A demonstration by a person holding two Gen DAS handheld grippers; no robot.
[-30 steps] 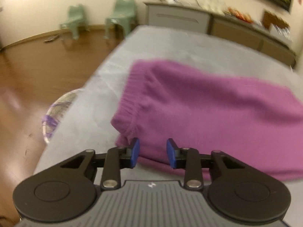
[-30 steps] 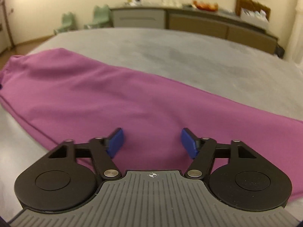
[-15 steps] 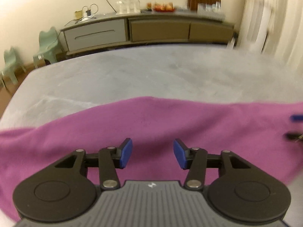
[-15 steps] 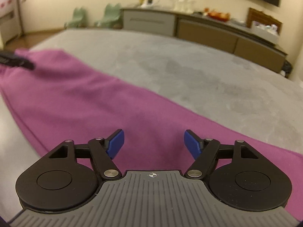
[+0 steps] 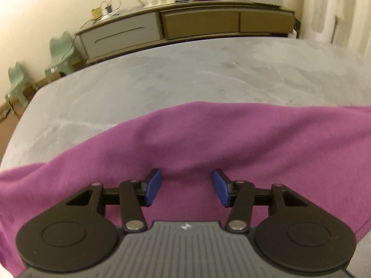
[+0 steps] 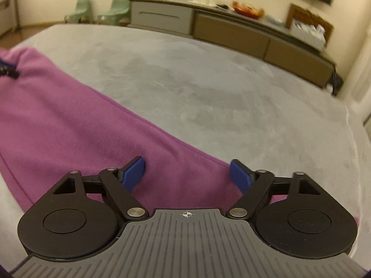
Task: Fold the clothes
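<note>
A purple garment (image 5: 208, 139) lies flat on the grey surface (image 5: 185, 74), which looks like a bed or a padded top; I cannot tell which. Its fabric is soft and fleecy.

In the left wrist view, the left tongs (image 5: 187, 191) stand wide apart, blue pads (image 5: 151, 190) facing each other with nothing between them. The garment spreads directly under and ahead of these tongs, its long axis running crosswise, from left to right in front of the pads. Its far edge forms a gentle arc ahead of the tongs, with bare grey surface beyond.

In the right wrist view, the right tongs (image 6: 187, 177) are also spread wide and grip nothing. Here the garment (image 6: 69, 120) runs diagonally: it starts broad at the far left and narrows toward the near right, passing beneath the tongs. A stitched edge runs along the side facing the open surface and passes between the two pads, close by the right pad (image 6: 240, 177). The left pad sits over purple fabric; the right pad sits at the garment's edge, over grey (image 6: 231, 92). At the far left of this view, a dark piece of the other tool (image 6: 8, 70) shows above the broad end.

Beyond the surface stands a low cabinet (image 5: 185, 25) along the wall, with two pale green chairs (image 5: 60, 55) to its left.
</note>
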